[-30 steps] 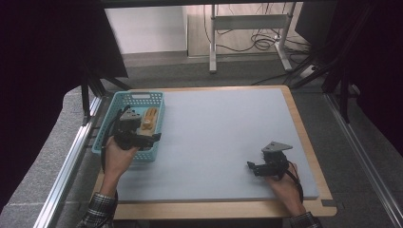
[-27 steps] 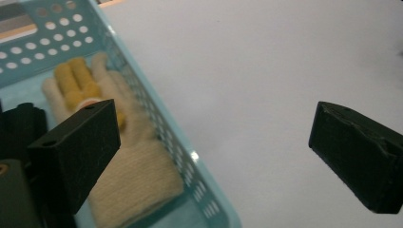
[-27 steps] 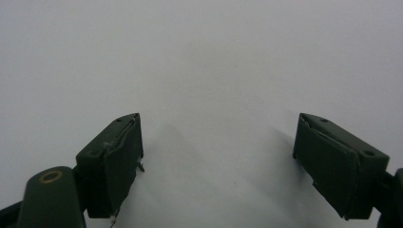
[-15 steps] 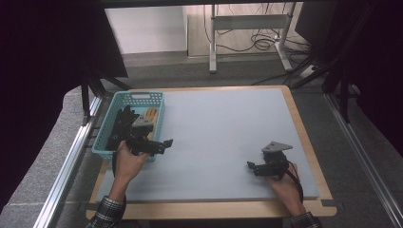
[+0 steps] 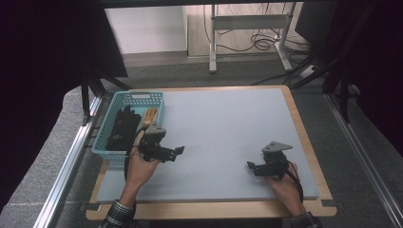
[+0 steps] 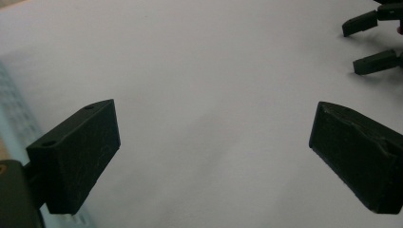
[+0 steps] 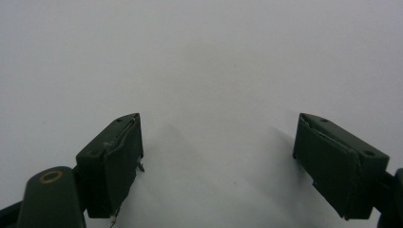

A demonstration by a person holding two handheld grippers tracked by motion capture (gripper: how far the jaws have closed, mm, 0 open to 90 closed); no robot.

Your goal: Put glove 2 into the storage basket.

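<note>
- The left gripper (image 5: 178, 151) has its jaws spread wide with nothing between them; in the left gripper view (image 6: 214, 156) only bare grey mat lies in the gap.
- It is held over the near left part of the counter (image 5: 228, 123), just beside the near right corner of the basket (image 5: 110, 151), and points toward the right edge.
- The right gripper (image 5: 252, 167) also has its jaws wide apart and holds nothing; the right gripper view (image 7: 218, 161) shows plain mat between them.
- It sits low near the near right corner of the counter and points toward the left edge; whether its jaws touch the mat I cannot tell.
- In the left gripper view the tips of the right gripper (image 6: 375, 40) show far off, so the two face each other, well apart.
- The basket is light blue with slotted walls and stands along the left edge of the counter, reaching toward the far left corner.
- Inside it lie a black glove (image 5: 122, 127) on the left side and, just beside it on the right side, a tool with a tan handle (image 5: 149, 116).
- From the basket across to the right edge, and up to the far edge, the grey mat is bare, with wide room to move.
- A wooden rim (image 5: 304, 128) borders the mat on the right and near sides.
- No writing or label is readable on anything.
</note>
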